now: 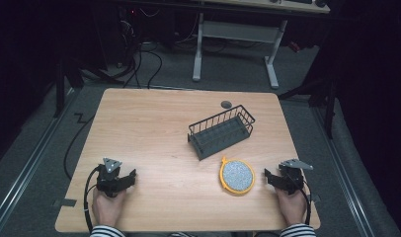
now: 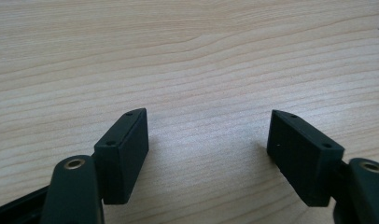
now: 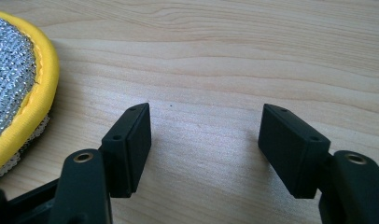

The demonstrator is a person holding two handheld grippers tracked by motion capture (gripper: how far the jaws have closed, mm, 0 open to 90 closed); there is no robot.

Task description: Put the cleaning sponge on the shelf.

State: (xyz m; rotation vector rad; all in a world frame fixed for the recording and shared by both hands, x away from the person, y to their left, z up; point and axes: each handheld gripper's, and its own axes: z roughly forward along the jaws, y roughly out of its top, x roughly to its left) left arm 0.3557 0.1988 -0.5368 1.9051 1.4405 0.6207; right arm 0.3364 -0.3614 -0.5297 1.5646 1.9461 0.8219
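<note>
A round scrubbing pad (image 1: 236,176) with a silvery face and a yellow rim lies flat on the wooden table (image 1: 154,128), right of centre near the front. Behind it stands a black wire basket (image 1: 221,131), tilted slightly, with nothing visible inside. My left gripper (image 1: 131,177) rests near the table's front left corner, open, with bare wood between its jaws (image 2: 206,140). My right gripper (image 1: 267,177) rests at the front right, just right of the pad, open and holding nothing (image 3: 204,135). The pad's yellow rim (image 3: 36,93) shows at the left edge of the right gripper view.
A small dark round cap (image 1: 226,104) sits in the tabletop near the far edge. Beyond the table stand a white desk frame (image 1: 235,44) and loose cables (image 1: 139,64) on the floor. The person's hands and striped sleeves come in at the bottom.
</note>
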